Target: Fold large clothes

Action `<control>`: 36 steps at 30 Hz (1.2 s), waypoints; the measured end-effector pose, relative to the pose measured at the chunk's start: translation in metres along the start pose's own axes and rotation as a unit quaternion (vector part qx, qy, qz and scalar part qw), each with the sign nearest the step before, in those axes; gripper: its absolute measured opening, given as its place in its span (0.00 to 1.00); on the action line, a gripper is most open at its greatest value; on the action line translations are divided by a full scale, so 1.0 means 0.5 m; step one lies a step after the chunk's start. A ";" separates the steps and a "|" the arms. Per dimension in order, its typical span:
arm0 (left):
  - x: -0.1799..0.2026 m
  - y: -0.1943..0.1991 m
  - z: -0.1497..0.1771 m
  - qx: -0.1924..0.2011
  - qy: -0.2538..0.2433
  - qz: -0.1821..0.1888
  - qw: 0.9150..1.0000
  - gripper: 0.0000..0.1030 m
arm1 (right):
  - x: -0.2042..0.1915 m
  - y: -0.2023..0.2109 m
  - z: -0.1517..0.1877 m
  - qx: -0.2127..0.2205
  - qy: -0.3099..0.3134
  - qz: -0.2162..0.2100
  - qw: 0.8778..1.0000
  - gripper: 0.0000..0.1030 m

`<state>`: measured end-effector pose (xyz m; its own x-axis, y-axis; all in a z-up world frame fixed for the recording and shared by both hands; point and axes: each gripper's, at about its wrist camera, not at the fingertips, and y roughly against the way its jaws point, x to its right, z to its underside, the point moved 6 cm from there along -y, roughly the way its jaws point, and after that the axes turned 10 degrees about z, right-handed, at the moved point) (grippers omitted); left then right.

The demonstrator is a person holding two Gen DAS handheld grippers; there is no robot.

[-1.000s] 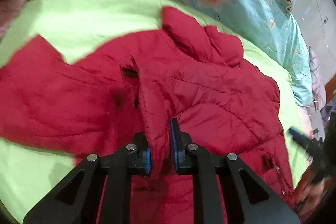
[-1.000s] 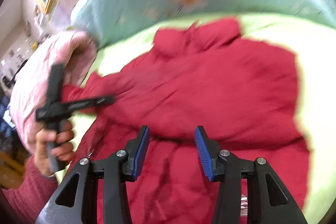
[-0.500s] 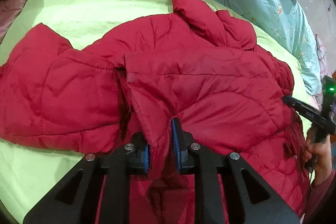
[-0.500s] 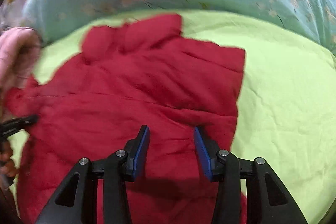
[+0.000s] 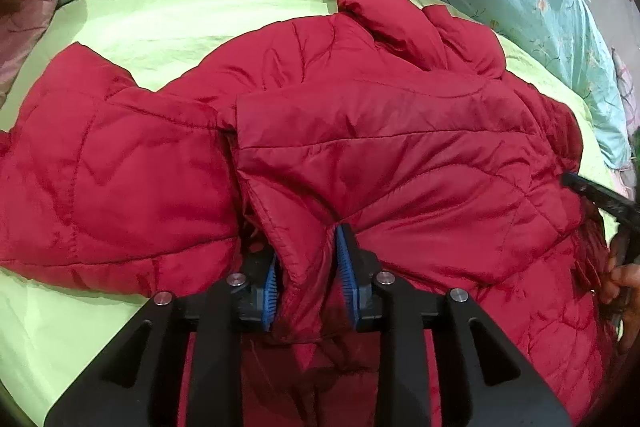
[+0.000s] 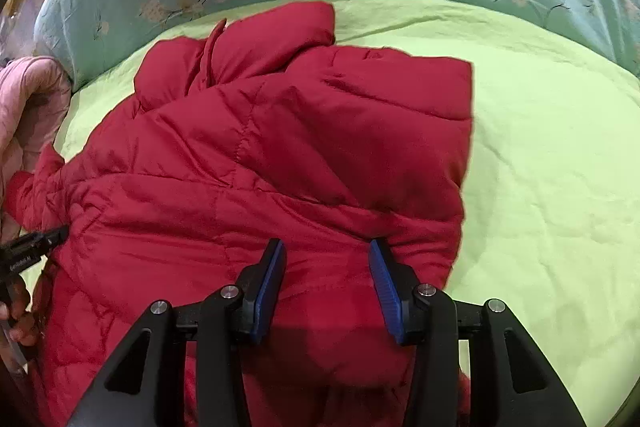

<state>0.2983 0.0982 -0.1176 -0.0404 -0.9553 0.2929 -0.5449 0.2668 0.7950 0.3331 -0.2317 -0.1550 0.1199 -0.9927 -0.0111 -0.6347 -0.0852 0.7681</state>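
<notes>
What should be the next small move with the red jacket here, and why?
Probably the left gripper should release. Its jaws pinch a flap of the red jacket already laid across the body, and the right gripper hangs open above the jacket, holding nothing.

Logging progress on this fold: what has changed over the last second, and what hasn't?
The left gripper has carried the red jacket flap it pinches across the body, so the fold now lies flatter. The right gripper swung right: the left one, once well inside its view, is now at the left edge, and more green sheet shows. Unchanged: left shut on the fabric, right open above the jacket, holding nothing.
</notes>
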 end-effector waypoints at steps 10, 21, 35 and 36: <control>-0.019 0.031 0.012 0.000 0.039 0.008 0.999 0.35 | -0.015 -0.006 0.020 -0.017 0.019 0.009 1.000 0.47; -0.114 0.187 0.072 0.076 0.115 -0.008 0.990 0.41 | -0.038 0.150 0.040 0.021 -0.005 -0.056 0.998 0.57; -0.435 0.241 0.131 0.143 0.331 -0.003 0.933 0.41 | -0.130 0.280 0.148 0.037 0.000 -0.126 0.991 0.59; -0.453 0.242 0.128 0.147 0.338 -0.016 0.930 0.41 | -0.135 0.281 0.152 0.033 0.004 -0.130 0.991 0.59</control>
<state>0.1879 0.3387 -0.1218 0.4604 -0.6377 0.6176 -0.7460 0.0992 0.6585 0.1779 -0.1829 -0.0951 0.2909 -0.9361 -0.1979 -0.6306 -0.3431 0.6962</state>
